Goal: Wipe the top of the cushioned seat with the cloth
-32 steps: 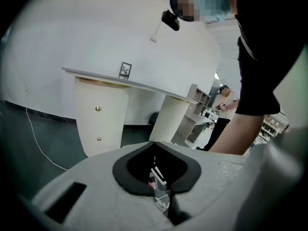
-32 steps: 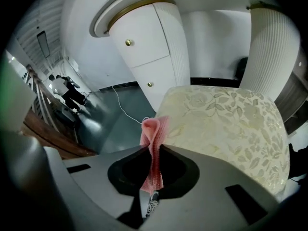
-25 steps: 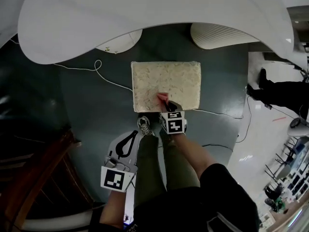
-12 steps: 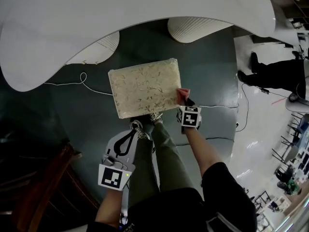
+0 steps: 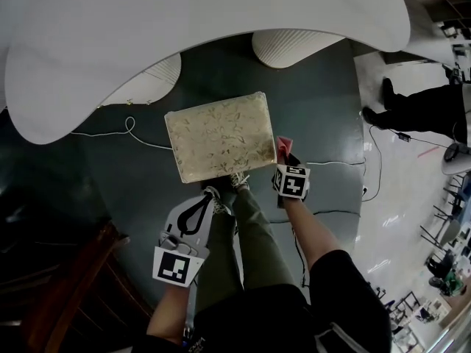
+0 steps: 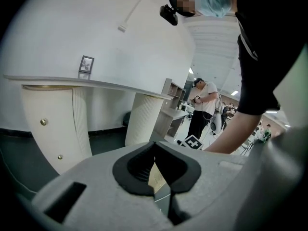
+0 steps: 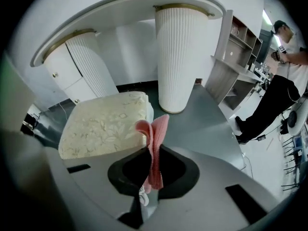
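Observation:
The cushioned seat [image 5: 218,136] is a cream, leaf-patterned block on the dark floor; in the right gripper view the seat [image 7: 107,124] lies left of centre. My right gripper [image 5: 285,155] hovers just off the seat's right edge, shut on a pink cloth [image 5: 283,145]. Seen from the right gripper [image 7: 151,160] itself, the folded cloth [image 7: 154,143] stands up between the jaws, clear of the seat top. My left gripper [image 5: 204,201] is held low beside the person's leg, away from the seat. The left gripper [image 6: 155,148] is shut with nothing in it.
A big white curved tabletop [image 5: 184,28] overhangs the far side on ribbed columns [image 5: 294,46] [image 7: 177,57]. A white cable [image 5: 132,132] trails left of the seat. The person's shoes [image 5: 221,191] touch the seat's near edge. Another person [image 5: 419,112] stands at right; dark wooden furniture [image 5: 66,271] at lower left.
My right gripper has carried the pink cloth rightwards across the seat top and off its right edge. The left gripper has stayed where it was.

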The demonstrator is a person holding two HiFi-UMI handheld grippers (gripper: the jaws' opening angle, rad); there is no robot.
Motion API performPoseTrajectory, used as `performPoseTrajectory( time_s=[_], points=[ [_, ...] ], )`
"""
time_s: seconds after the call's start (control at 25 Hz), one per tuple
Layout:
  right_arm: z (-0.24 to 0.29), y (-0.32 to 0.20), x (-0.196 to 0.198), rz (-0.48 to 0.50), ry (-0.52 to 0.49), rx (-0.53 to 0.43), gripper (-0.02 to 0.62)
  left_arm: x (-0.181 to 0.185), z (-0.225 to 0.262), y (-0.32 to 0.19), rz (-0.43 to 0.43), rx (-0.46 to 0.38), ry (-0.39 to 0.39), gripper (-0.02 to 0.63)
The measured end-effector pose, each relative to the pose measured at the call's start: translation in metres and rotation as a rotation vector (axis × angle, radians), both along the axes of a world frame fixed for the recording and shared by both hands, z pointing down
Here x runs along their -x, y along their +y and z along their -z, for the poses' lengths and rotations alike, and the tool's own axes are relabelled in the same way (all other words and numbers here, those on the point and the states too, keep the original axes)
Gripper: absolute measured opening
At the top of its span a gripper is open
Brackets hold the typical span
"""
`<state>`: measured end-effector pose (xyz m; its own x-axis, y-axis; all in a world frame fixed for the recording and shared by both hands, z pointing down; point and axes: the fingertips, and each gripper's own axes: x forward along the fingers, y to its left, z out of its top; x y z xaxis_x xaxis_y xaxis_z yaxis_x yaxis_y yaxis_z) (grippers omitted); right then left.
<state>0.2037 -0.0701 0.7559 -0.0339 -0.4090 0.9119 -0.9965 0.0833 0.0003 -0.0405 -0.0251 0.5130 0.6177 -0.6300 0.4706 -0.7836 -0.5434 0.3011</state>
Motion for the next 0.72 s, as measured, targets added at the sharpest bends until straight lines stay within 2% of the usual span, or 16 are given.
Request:
performPoseTrajectory(
  time_s=[0.32, 0.72],
  points=[
    [0.082, -0.015, 0.062, -0.006, -0.186, -0.142, 0.026, 0.021, 0.044, -0.01, 0.029, -0.073, -0.025, 0.018],
    [0.218, -0.041, 0.122, 0.062, -0.358, -0.33, 0.026, 0.056, 0.109, -0.019, 0.069, -0.201, -0.063, 0.017]
  ],
)
